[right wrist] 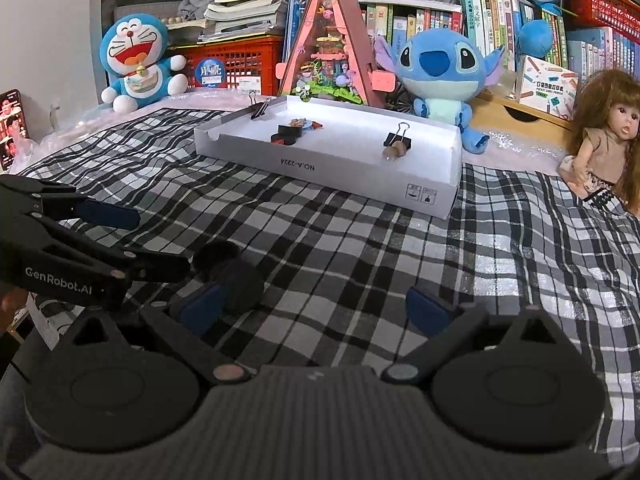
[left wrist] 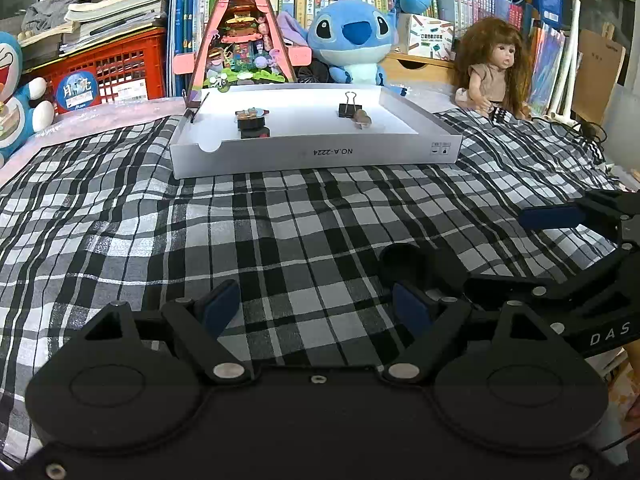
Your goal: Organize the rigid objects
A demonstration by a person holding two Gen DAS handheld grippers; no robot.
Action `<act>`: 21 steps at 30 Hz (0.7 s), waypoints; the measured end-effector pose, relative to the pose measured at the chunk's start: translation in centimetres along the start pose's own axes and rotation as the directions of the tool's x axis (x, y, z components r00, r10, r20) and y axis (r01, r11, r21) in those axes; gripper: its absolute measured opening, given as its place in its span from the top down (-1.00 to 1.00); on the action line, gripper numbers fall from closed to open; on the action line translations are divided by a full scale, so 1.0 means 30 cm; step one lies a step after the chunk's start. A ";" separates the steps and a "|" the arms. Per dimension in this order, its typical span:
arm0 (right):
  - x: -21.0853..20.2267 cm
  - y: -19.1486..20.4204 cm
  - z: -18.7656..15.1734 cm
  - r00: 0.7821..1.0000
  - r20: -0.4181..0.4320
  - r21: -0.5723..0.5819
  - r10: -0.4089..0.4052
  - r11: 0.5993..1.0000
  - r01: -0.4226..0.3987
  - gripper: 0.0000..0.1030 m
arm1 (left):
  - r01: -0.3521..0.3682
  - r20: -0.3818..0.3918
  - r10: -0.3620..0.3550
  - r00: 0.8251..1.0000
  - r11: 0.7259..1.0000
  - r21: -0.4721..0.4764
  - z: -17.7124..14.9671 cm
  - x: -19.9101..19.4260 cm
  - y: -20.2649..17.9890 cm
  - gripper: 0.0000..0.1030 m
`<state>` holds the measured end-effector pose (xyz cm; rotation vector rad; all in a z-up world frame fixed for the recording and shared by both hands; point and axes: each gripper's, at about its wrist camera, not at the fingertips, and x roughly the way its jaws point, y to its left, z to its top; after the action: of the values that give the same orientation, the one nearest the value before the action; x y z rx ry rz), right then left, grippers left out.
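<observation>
A white shallow box (left wrist: 316,154) (right wrist: 320,176) lies on the checked cloth. Inside it are a black binder clip (left wrist: 347,107) (right wrist: 397,138), a brown shell-like piece (left wrist: 362,118) (right wrist: 394,151) and a black-and-red piece with a colourful top (left wrist: 252,123) (right wrist: 290,133). Another binder clip (right wrist: 258,109) grips the box's far left rim. A black cylinder (left wrist: 404,266) (right wrist: 232,274) lies on the cloth beside my left gripper's right finger and my right gripper's left finger. My left gripper (left wrist: 316,310) is open and empty. My right gripper (right wrist: 316,308) is open and empty.
Stitch plush (left wrist: 354,40) (right wrist: 440,72), a pink triangular diorama (left wrist: 244,32) (right wrist: 332,48), a doll (left wrist: 496,68) (right wrist: 608,136), a Doraemon plush (right wrist: 136,60), a red crate (left wrist: 108,68) and bookshelves stand behind the box. A phone (right wrist: 12,124) stands at the left.
</observation>
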<state>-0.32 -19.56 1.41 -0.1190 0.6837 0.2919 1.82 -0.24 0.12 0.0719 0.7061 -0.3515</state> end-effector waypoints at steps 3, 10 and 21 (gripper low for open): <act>0.004 0.002 -0.005 1.000 -0.003 -0.001 0.006 1.000 -0.006 -0.98 | 0.001 0.001 -0.001 1.000 1.000 0.006 -0.004 0.001 -0.005 -0.58; 0.007 0.023 -0.014 1.000 0.011 -0.027 0.021 0.999 -0.020 -0.96 | 0.010 0.004 -0.010 1.000 1.000 0.019 -0.007 -0.001 -0.019 -0.47; 0.007 0.039 -0.017 0.998 0.025 -0.042 0.059 0.997 -0.058 -0.76 | 0.024 0.014 -0.024 1.000 0.999 0.033 -0.009 -0.004 -0.029 -0.26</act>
<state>-0.83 -18.49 0.86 -0.1340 0.6561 0.3637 1.26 -0.95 0.04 0.0917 0.6872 -0.3860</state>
